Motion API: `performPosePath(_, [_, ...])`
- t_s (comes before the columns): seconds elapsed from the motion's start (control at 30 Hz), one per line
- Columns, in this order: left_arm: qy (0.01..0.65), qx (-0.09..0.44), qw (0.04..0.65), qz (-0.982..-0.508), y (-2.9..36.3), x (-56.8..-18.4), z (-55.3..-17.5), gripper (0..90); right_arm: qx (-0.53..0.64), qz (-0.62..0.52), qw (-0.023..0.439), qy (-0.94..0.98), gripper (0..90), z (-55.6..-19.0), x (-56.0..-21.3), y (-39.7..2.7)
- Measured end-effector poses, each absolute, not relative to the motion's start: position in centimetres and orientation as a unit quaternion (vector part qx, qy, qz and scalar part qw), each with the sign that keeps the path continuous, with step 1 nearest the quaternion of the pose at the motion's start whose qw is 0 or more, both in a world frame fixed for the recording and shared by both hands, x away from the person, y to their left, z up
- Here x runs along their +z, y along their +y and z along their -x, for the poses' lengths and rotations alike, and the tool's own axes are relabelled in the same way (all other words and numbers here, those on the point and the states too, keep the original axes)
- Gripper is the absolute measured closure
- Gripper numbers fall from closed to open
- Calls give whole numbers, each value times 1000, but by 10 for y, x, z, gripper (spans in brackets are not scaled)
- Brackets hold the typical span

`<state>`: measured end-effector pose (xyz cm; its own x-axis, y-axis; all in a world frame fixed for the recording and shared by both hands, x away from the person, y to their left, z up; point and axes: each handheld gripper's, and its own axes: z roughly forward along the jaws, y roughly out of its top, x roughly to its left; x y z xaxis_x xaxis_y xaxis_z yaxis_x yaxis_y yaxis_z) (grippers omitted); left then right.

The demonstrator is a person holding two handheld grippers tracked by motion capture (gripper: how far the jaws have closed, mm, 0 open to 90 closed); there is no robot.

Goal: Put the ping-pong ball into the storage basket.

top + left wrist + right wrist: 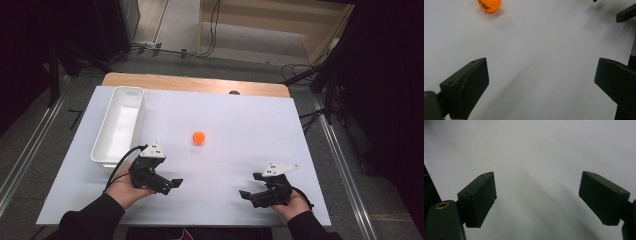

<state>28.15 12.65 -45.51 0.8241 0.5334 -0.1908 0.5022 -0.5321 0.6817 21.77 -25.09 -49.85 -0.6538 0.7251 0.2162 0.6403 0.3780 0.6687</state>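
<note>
High view, near edge of the white table point(240, 125): a person's two hands hold a pair of black grippers low over the surface, the left gripper point(170, 184) and the right gripper point(248, 186) well apart with their tips turned toward each other. Both stand wide open and hold nothing; each gripper view shows its two black jaws spread with bare white tabletop between them.

Bare surface lies all around both tools, between them and ahead of them. The right gripper sits near the table's front right corner, close to the front edge.

Farther in, an orange ping-pong ball point(199, 137) rests alone near the middle of the table, apart from both grippers and somewhat nearer the left one. In the left gripper view the ball point(489, 5) lies at the top left, with printing on its side. Nothing stands between it and either tool.

A white rectangular bin point(120, 125) runs along the left side, its near end just beside the left gripper. Beyond the white surface a strip of wooden tabletop point(195, 82) shows at the far edge, then grey floor with cables.
</note>
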Motion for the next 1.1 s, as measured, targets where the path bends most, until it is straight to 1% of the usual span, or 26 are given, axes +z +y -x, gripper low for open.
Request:
performPosePath(0.37, [300,14,385,-873,120,-451,-290,0,377,-413,56,827,131,-218,-498,-251])
performPosePath(1.1, [305,26,383,-871,105,-442,-309,0,379,-410,61,827,132,-218,-498,-252])
